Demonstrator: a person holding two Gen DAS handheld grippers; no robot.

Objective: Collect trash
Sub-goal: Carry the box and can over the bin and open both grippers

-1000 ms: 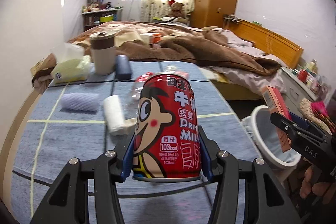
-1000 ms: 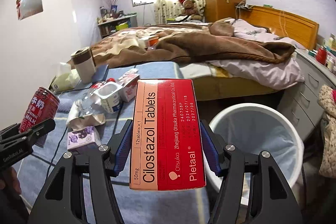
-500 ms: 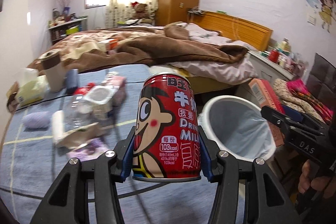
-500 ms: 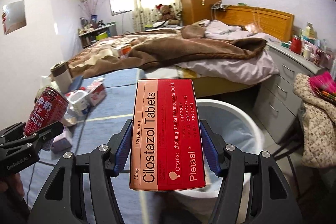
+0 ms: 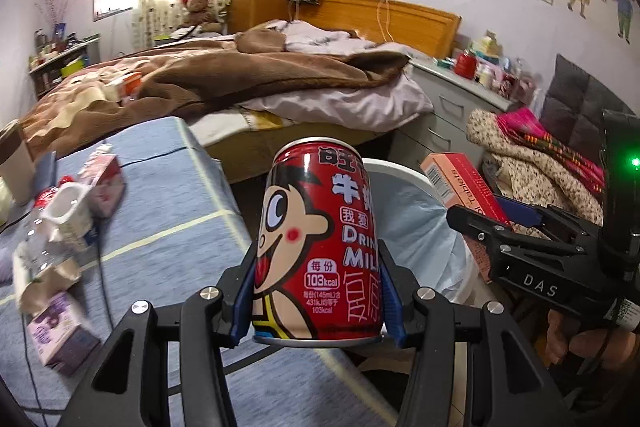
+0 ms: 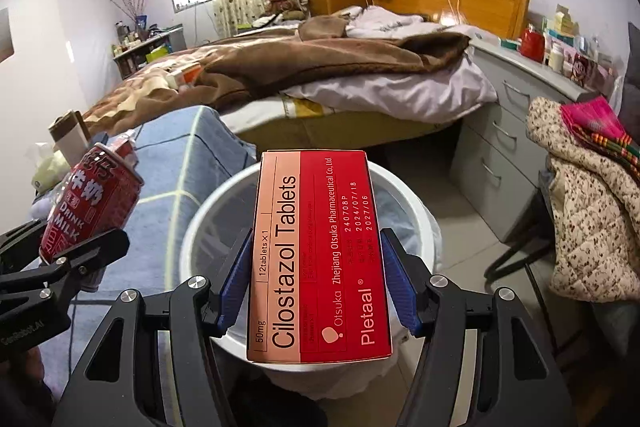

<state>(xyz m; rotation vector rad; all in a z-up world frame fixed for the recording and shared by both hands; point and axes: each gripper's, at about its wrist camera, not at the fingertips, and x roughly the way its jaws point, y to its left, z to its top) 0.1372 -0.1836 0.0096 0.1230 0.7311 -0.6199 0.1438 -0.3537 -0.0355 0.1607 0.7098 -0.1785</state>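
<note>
Round white bin [image 6: 416, 223] behind glossy carton [image 6: 318, 259]

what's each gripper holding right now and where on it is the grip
The left gripper clamps the red milk can across its lower sides. The right gripper clamps the red tablet box on its two long edges.

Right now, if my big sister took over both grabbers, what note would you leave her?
Left gripper: shut on the red milk can, upright, beside the white bin.
Right gripper: shut on the red tablet box, in front of the bin's opening.
Done: both pieces picked up and brought to the bin.
Left: drop both in, then fetch the rest from the blue table: purple carton, crumpled bottle, white cup, small red-and-white box.
</note>
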